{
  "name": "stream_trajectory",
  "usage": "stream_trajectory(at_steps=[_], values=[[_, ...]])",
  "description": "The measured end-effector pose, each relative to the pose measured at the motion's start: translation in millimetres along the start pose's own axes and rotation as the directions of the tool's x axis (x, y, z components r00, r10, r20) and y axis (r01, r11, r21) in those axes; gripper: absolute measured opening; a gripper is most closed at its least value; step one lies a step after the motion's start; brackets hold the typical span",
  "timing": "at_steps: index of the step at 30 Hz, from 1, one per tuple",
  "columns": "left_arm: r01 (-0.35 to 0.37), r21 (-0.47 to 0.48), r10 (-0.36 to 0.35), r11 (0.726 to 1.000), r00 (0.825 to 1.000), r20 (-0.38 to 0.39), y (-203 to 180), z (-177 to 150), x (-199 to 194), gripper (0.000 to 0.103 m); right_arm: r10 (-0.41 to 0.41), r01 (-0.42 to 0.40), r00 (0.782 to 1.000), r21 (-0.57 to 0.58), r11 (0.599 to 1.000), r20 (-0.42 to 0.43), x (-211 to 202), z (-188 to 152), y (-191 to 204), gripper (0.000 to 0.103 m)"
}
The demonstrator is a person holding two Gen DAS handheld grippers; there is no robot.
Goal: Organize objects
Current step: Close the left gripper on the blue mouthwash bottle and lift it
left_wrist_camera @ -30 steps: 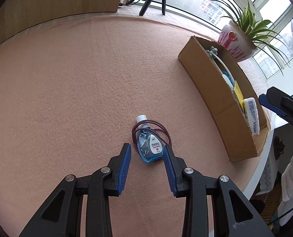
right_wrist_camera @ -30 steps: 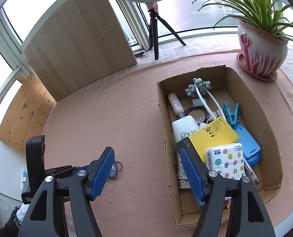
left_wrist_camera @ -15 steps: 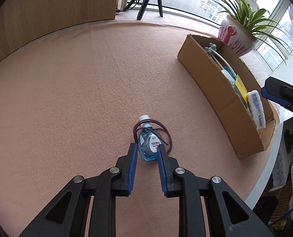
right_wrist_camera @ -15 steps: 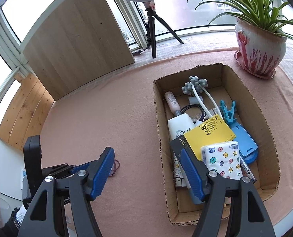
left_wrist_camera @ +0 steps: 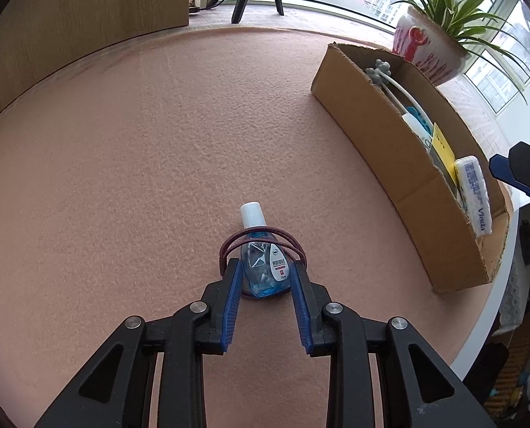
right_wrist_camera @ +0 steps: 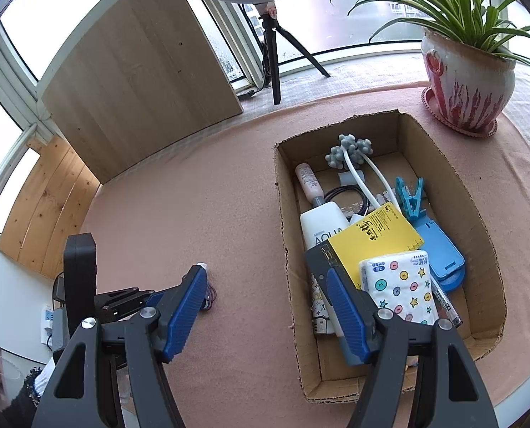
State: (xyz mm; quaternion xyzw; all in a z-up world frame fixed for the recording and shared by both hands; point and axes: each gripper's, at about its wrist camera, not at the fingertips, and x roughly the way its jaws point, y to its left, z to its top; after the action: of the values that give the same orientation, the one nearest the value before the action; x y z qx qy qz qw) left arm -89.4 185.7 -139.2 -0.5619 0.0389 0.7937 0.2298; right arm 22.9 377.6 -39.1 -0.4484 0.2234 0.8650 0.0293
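Note:
A small blue bottle point(left_wrist_camera: 261, 260) with a white cap lies on the pink cloth, and a dark red elastic band point(left_wrist_camera: 229, 246) is looped around it. My left gripper point(left_wrist_camera: 265, 267) points down at it, one finger on each side of its lower half. The jaws are opening and small gaps show at the pads. The cardboard box point(left_wrist_camera: 372, 135) stands to the right, filled with several items. My right gripper point(right_wrist_camera: 265, 278) hangs open above the box's left wall point(right_wrist_camera: 282, 214) with nothing between its fingers. From there only the bottle's cap point(right_wrist_camera: 202, 265) shows.
A potted plant point(right_wrist_camera: 468, 82) stands behind the box. A wooden board point(right_wrist_camera: 140, 64) and a ring-light tripod point(right_wrist_camera: 272, 53) are at the far edge. The box holds a tissue pack point(right_wrist_camera: 400, 289), a yellow packet point(right_wrist_camera: 375, 235) and blue clips. The table's edge runs close on the right.
My left gripper narrowed behind the bottle's base, then widened and slid forward so its fingers now flank the bottle. The right gripper has stayed in place.

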Motion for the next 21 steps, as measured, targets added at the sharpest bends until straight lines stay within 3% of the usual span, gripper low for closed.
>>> stream_trajectory(at_steps=[13, 21], values=[[0.054, -0.033, -0.054, 0.998, 0.999, 0.002, 10, -15, -13, 0.026, 0.023, -0.023, 0.999, -0.017, 1.000, -0.024, 8, -4, 10, 0.066], [0.054, -0.094, -0.054, 0.994, 0.999, 0.003, 37, -49, -27, 0.025, 0.062, -0.078, 0.991, -0.128, 0.989, -0.121, 38, -12, 47, 0.066]])
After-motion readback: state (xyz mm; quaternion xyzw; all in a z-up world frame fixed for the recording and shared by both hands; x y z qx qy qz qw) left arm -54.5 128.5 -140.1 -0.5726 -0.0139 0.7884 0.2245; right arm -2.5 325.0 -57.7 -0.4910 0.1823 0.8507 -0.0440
